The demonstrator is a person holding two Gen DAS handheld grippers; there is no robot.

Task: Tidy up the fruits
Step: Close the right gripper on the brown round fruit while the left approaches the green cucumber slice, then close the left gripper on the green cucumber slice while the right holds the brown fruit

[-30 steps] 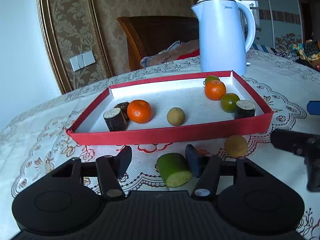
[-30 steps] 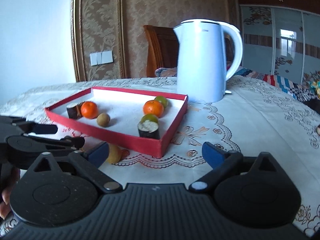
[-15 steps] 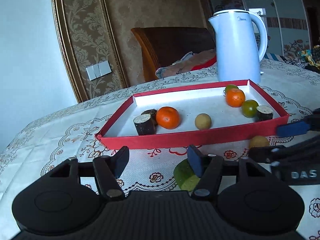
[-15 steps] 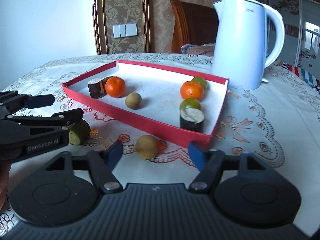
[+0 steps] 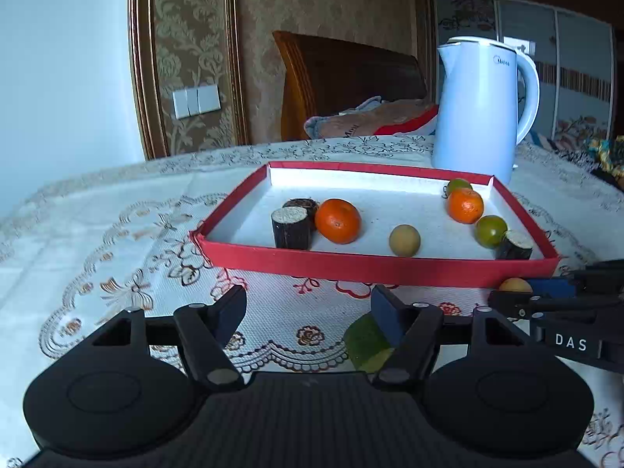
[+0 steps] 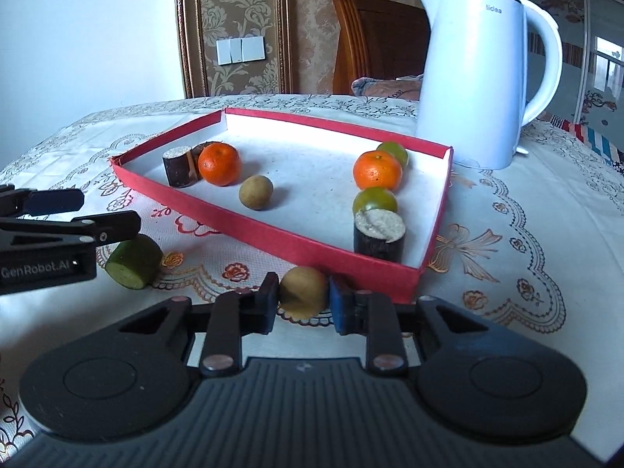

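A red tray [image 5: 374, 267] [image 6: 273, 234] holds two oranges, two green citrus, several dark cane pieces and one tan round fruit. In front of the tray, my right gripper [image 6: 305, 304] is shut on a second tan round fruit [image 6: 302, 288], which rests on the tablecloth. That fruit [image 5: 514, 284] peeks out beside the right gripper [image 5: 522, 296] in the left wrist view. My left gripper [image 5: 308, 312] [image 6: 105, 212] has its jaws opening with nothing between them. A green cut piece [image 5: 364, 345] [image 6: 134, 261] lies on the cloth, partly hidden behind the left gripper's right finger.
A white electric kettle [image 5: 479, 109] [image 6: 475, 78] stands behind the tray's right end. A wooden chair [image 5: 343, 78] with clothes on it sits past the table's far edge. The lace tablecloth [image 5: 97, 234] stretches left of the tray.
My right gripper moved in and shut on the tan fruit in front of the tray. My left gripper widened and slid left, so the green piece is no longer between its fingers.
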